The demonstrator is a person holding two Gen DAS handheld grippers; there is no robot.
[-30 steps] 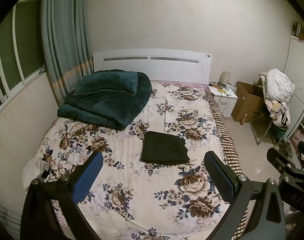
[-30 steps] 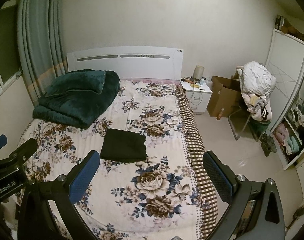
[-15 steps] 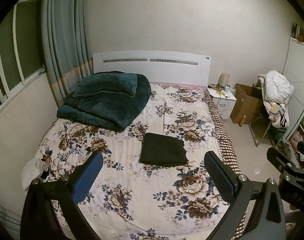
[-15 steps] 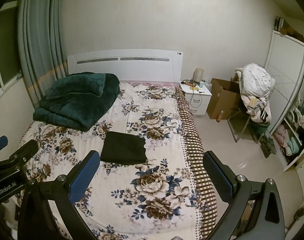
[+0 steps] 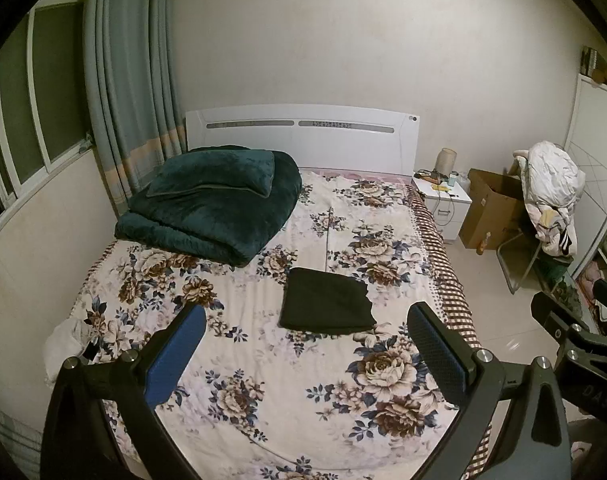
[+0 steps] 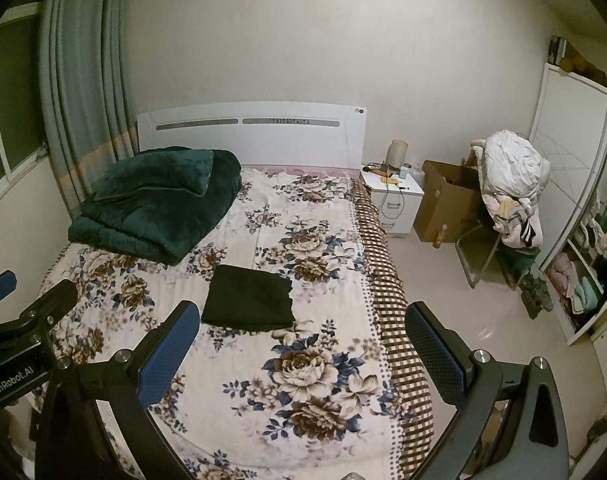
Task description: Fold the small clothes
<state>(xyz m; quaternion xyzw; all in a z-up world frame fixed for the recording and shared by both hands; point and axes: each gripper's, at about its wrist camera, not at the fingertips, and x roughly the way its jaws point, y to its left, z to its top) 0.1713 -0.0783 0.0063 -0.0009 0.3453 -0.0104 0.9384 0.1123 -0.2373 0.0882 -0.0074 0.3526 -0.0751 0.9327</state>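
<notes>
A dark folded garment (image 5: 326,305) lies flat on the floral bed sheet (image 5: 263,380), near the middle of the bed; it also shows in the right wrist view (image 6: 249,298). My left gripper (image 5: 306,350) is open and empty, held high above the foot of the bed, well short of the garment. My right gripper (image 6: 302,346) is open and empty too, held beside it over the bed's right edge. The right gripper's body (image 5: 575,344) shows at the right of the left wrist view; the left gripper's body (image 6: 19,328) shows at the left of the right wrist view.
A folded dark green blanket with a pillow (image 5: 211,208) lies at the head of the bed, left. A white nightstand (image 5: 443,200), a cardboard box (image 5: 491,216) and a chair piled with clothes (image 5: 551,192) stand to the right. A wardrobe (image 6: 583,240) is at far right.
Both grippers have drawn back and up from the bed a little; the garment looks slightly smaller and farther. Jaws stay open. The garment has not moved.
</notes>
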